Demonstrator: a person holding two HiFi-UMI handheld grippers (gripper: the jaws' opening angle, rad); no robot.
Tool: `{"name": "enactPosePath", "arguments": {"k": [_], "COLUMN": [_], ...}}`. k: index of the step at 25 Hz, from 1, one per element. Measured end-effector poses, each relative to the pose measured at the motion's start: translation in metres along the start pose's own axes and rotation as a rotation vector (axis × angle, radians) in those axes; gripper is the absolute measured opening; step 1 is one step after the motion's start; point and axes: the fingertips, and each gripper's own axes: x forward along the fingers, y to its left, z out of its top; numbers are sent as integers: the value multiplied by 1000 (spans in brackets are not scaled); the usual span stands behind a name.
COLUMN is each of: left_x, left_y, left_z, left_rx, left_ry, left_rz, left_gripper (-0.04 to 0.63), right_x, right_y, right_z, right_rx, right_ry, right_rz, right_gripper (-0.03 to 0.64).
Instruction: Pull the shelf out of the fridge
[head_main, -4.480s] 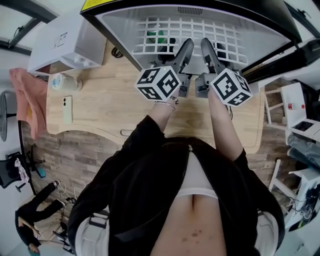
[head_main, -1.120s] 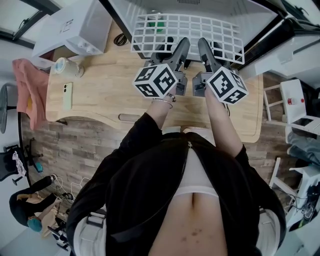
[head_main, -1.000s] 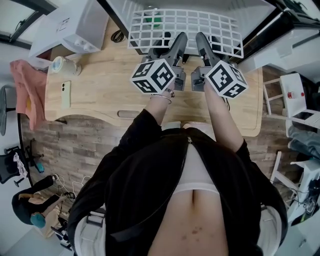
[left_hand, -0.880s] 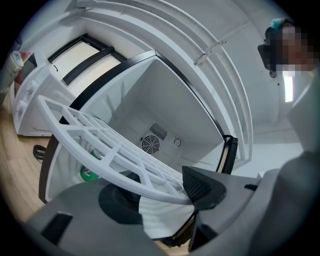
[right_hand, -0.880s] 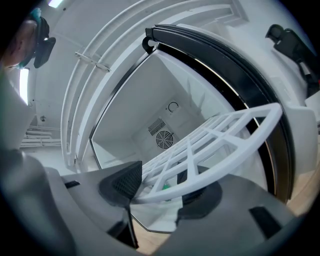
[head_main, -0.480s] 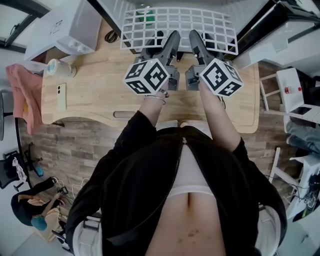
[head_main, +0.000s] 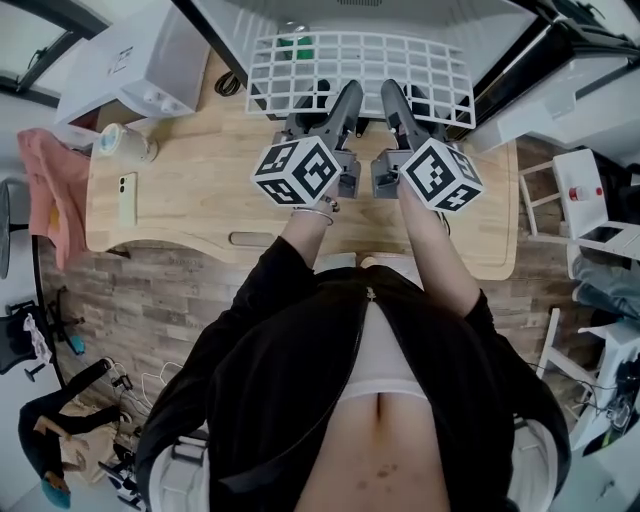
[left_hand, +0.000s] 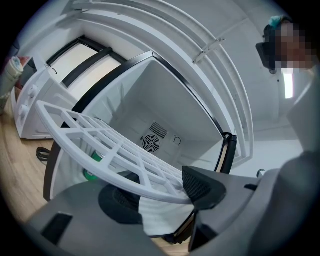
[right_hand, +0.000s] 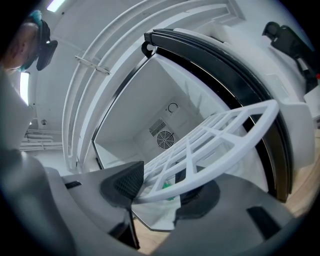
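Two grippers meet at the near rim of one shelf (head_main: 430, 75). The shelf is a white moulded grid of square openings inside a thicker rounded border, flat and rigid. In the head view it lies level above the far edge of the wooden table (head_main: 200, 190). Its far side is at the mouth of the open fridge (head_main: 420, 12), and its near rim is towards you. Whether that far side still rests on the fridge's supports cannot be told.

Your left gripper (head_main: 347, 95) points level at the rim. In the left gripper view (left_hand: 160, 192) the border bar runs across the lower pad and meets the tip of the other pad, so the jaws are clamped on the shelf (left_hand: 115, 150).

Your right gripper (head_main: 392, 95) lies just beside the left and parallel to it. Its jaws (right_hand: 162, 190) have just been closing, with the rim of the shelf (right_hand: 215, 145) between them and touching both pads.

Through the grid you can see a green object (left_hand: 92, 165) low in the white interior. A round fan vent (left_hand: 150, 143) sits in the back wall. A phone (head_main: 125, 198) lies on the table, well apart from the shelf.
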Motion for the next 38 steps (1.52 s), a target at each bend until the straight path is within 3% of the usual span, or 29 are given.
{"name": "enactPosePath", "arguments": {"k": [38], "left_x": [-20], "left_y": [-9], "left_z": [-8], "left_rx": [-3], "left_ry": [-3], "left_rz": [6], "left_gripper": [247], "right_x": [-22], "right_y": [5], "right_z": [-6], "right_rx": [11], "right_ry": [11], "right_rz": [16], "right_gripper": [202]}}
